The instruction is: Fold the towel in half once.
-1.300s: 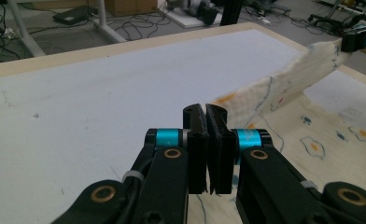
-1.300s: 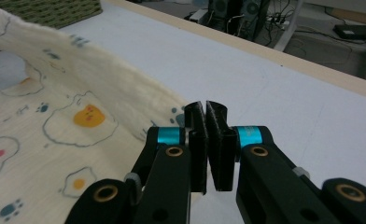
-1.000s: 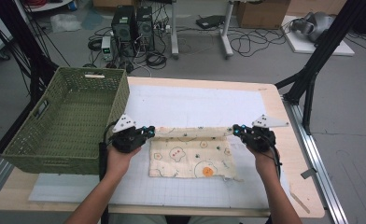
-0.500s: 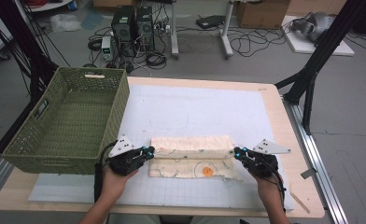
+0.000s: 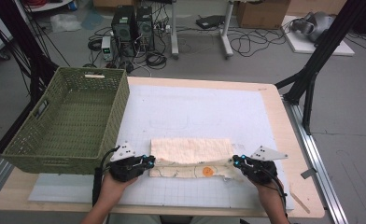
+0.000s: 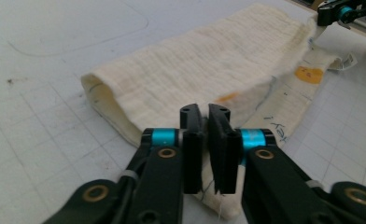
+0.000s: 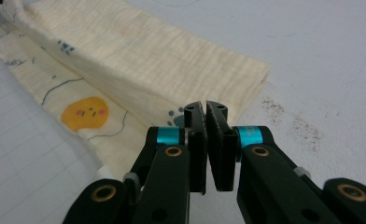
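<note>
The cream cloth (image 5: 190, 156) bears an orange face print and blue line drawings; the basket (image 5: 69, 121) is green.

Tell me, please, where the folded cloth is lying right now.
In the high view the folded cloth lies on the white mat near the table's front edge, right of the green basket.

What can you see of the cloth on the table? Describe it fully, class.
The cloth is cream, crinkled like soft muslin, printed with thin blue lines and an orange round face. It lies flat on the white mat, folded over lengthwise so a printed strip shows along the near edge. The left gripper is at its left end, jaws just opening, and the right gripper pinches its right end. A green basket stands apart, to the left.
</note>
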`<state>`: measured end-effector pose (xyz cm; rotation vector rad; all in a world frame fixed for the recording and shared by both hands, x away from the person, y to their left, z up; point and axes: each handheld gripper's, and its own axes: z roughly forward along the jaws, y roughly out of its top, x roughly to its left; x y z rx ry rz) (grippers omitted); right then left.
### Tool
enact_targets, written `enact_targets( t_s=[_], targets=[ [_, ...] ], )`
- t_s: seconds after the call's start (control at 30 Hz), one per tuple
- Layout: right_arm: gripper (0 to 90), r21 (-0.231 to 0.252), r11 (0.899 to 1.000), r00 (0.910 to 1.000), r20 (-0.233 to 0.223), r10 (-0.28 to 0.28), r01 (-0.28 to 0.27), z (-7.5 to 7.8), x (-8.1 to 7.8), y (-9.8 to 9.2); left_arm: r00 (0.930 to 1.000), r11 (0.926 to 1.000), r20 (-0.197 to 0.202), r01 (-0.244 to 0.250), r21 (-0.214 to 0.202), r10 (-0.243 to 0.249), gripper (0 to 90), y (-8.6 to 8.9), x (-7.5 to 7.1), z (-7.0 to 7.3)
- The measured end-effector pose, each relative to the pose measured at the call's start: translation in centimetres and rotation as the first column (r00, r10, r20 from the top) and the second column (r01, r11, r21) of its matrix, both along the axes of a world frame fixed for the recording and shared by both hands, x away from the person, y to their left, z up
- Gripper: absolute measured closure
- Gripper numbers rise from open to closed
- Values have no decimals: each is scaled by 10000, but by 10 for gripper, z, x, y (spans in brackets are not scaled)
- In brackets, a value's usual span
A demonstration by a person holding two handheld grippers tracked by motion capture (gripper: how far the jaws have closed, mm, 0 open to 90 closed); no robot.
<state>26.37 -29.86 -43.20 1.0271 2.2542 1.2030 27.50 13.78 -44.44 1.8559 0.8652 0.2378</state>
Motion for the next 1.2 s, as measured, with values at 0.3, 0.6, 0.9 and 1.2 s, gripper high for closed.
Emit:
enact_targets(
  t_s=[0.3,0.6,0.9,1.2],
  targets=[
    [693,-597,9975,9992,137,386,-377,7,-17,2,9970,9922,262,-703,-1030,734,512,13,7,16],
    [663,-32,9990,9987,263,-442,443,9,1,-4,9976,9968,104,-676,-426,681,620,-1,23,12],
    [778,-876,9917,9923,-885,863,-941,-12,13,26,9950,9950,-91,-989,150,990,699,-11,38,5],
    [751,-255,9933,9797,-1699,1069,-1128,-12,14,22,9845,9853,-415,-1705,54,1706,617,-10,46,4]
  ],
)
